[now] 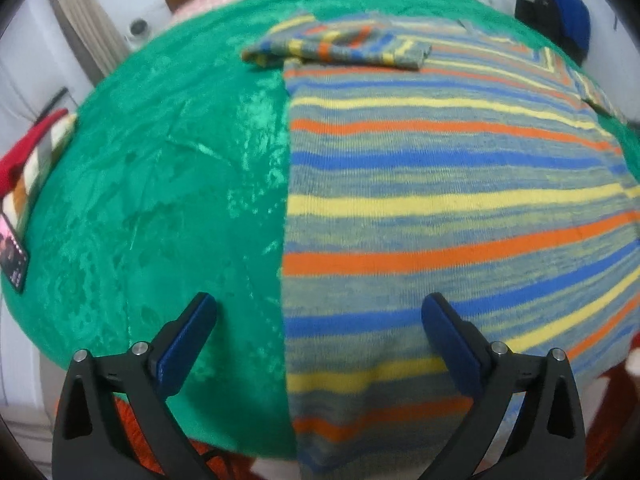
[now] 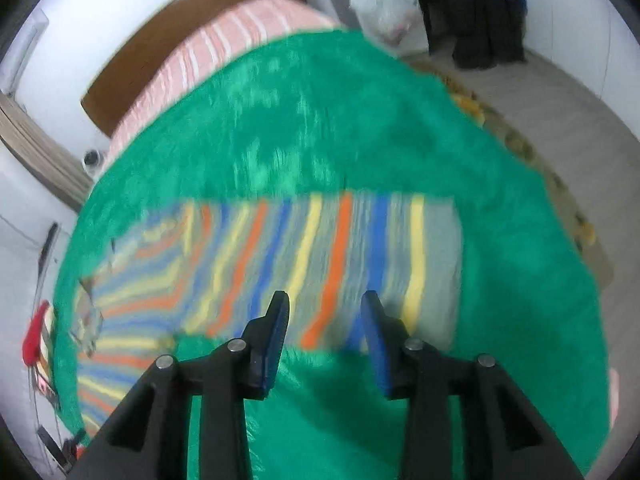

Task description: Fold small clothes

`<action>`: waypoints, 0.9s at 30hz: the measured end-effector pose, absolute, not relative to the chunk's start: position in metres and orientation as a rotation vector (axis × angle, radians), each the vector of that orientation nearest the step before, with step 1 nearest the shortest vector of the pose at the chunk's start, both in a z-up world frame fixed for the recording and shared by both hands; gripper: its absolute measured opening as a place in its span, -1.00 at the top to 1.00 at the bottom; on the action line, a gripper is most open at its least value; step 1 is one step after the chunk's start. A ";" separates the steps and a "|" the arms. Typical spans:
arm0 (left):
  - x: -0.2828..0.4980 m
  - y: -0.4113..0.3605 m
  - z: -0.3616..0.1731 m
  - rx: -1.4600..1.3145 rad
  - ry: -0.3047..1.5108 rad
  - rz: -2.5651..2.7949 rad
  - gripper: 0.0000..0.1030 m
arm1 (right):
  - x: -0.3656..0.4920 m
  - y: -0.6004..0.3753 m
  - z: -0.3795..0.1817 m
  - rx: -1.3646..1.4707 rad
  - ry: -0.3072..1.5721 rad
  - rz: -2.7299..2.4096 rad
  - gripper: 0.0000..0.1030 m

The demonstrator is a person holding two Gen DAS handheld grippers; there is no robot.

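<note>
A small striped knit top (image 1: 440, 200), grey with orange, blue and yellow bands, lies flat on a green blanket (image 1: 168, 184). One sleeve (image 1: 340, 48) is folded across its far end. My left gripper (image 1: 320, 312) is open and empty, low over the top's left edge near the hem. In the right wrist view the top (image 2: 280, 260) lies sideways on the blanket (image 2: 320, 120). My right gripper (image 2: 325, 308) is open and empty, above the top's near edge. That view is blurred.
The blanket covers a bed with a pink striped sheet (image 2: 224, 44) and a brown headboard (image 2: 160, 40). Red and striped items (image 1: 28, 160) lie at the blanket's left edge. Dark clothes (image 2: 480, 12) hang by the far wall. Pale floor (image 2: 560, 120) lies to the right.
</note>
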State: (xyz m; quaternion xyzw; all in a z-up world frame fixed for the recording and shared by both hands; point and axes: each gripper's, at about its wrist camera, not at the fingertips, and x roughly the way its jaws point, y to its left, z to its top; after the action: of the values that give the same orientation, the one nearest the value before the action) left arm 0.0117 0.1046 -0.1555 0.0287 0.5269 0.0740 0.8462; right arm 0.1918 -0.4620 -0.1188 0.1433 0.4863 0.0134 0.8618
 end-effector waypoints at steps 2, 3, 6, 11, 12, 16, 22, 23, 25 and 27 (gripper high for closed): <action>0.008 0.111 -0.131 0.050 1.094 0.157 -0.96 | 0.182 -0.465 -0.124 0.257 0.991 -0.028 0.54; 0.008 0.113 -0.117 0.056 1.055 0.151 -0.96 | 0.174 -0.464 -0.120 0.237 0.963 -0.063 0.52; 0.029 0.109 -0.060 0.133 0.906 0.106 -0.98 | 0.142 -0.450 -0.099 0.189 0.871 -0.096 0.06; 0.116 0.058 -0.046 0.350 0.871 -0.132 -0.99 | 0.103 -0.414 -0.099 0.195 0.797 -0.007 -0.09; 0.133 0.047 -0.061 0.405 0.899 -0.161 -0.99 | 0.096 -0.406 -0.102 0.209 0.796 0.011 -0.09; 0.189 0.038 -0.124 0.467 1.069 -0.184 -0.84 | 0.070 -0.383 -0.111 0.250 0.784 0.068 -0.09; 0.214 0.081 -0.130 0.196 1.131 -0.115 0.78 | 0.032 -0.370 -0.114 0.176 0.716 0.070 -0.09; 0.213 0.095 -0.117 0.132 1.086 -0.085 0.79 | 0.032 -0.369 -0.115 0.162 0.705 0.067 -0.09; 0.206 0.135 -0.092 0.010 1.009 0.010 0.79 | 0.029 -0.369 -0.118 0.139 0.684 0.057 -0.09; 0.195 0.190 -0.071 -0.147 0.941 0.139 0.79 | 0.029 -0.368 -0.121 0.135 0.674 0.056 -0.09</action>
State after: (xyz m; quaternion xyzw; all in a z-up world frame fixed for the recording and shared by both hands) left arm 0.1951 0.1904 -0.0706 -0.0706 0.4528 0.0670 0.8863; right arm 0.0288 -0.3679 -0.1214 0.0664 0.3304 0.0274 0.9411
